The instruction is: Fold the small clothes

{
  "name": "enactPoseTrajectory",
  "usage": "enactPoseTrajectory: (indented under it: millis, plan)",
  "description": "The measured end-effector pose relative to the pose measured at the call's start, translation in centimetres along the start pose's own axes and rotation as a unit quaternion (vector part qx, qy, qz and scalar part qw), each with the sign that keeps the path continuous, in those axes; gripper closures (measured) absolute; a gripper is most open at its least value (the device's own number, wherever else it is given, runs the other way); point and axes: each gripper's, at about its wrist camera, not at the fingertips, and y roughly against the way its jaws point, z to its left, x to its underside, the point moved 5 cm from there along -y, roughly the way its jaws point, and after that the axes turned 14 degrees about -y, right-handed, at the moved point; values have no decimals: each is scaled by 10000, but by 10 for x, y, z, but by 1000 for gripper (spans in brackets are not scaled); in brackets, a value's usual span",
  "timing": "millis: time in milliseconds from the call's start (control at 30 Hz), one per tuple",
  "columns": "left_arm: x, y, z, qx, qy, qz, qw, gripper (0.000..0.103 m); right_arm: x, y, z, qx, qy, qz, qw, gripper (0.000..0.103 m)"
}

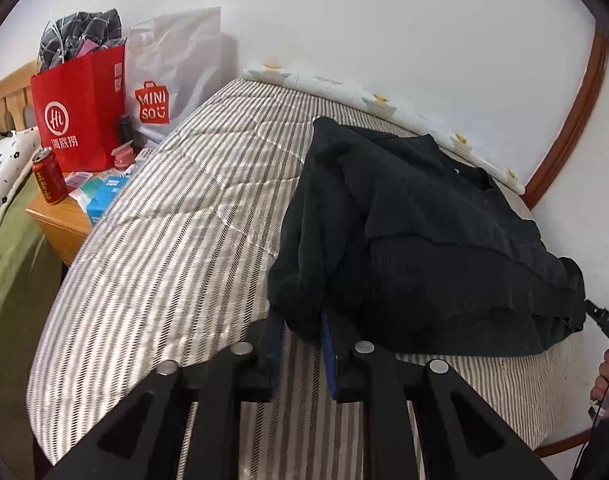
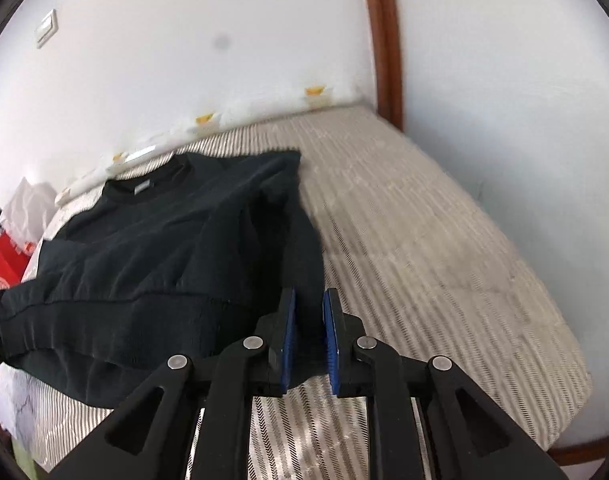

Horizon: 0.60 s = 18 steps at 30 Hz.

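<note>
Lying on a bed with a grey and white striped quilted cover is a black knitted sweater with a round neck and ribbed hem, partly folded, its side panels turned in over the body.

The left claw, a black two-finger gripper with blue pads, points down at the sweater's near left corner. A fold of the black knit hangs between its blue pads, and the jaws stand only a little apart. The cloth looks loosely caught; whether the pads truly press on it I cannot tell.

The right claw, of the same make, meets the sweater at the opposite side. The turned-in right edge of the sweater runs straight down into the narrow gap between its blue pads, and there too the jaws are nearly closed around the fabric.

Beyond the left claw and off to its left stands a wooden bedside table holding a red paper shopping bag, a white paper bag with a red logo and a red drink can. Past both claws, a white wall runs along the bed's far edge. At the far right of the left claw's view, a person's hand grips the other tool.
</note>
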Motion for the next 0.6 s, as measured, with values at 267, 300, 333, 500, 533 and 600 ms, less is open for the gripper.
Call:
enactPoseTrajectory:
  millis: [267, 300, 333, 500, 533, 600]
  plan:
    - [-20, 33, -5, 207, -9, -593, 9980, 48, 0, 21, 31, -411, 354, -87, 9985, 58]
    - [-22, 33, -8, 253, -39, -597, 9979, 48, 3, 19, 37, -426, 420, -34, 9982, 58]
    - [-25, 31, -12, 319, -64, -580, 9978, 48, 7, 14, 41, -430, 483, 27, 9979, 58]
    - [-28, 9, -27, 610, -89, -394, 9973, 49, 20, -9, 46, -437, 471, 297, 9975, 58]
    - [-28, 2, -30, 681, -94, -323, 9971, 50, 22, -14, 46, -473, 418, 365, 9973, 58]
    - [-27, -11, -36, 772, -117, -198, 9968, 50, 25, -20, 46, -559, 310, 447, 9970, 59]
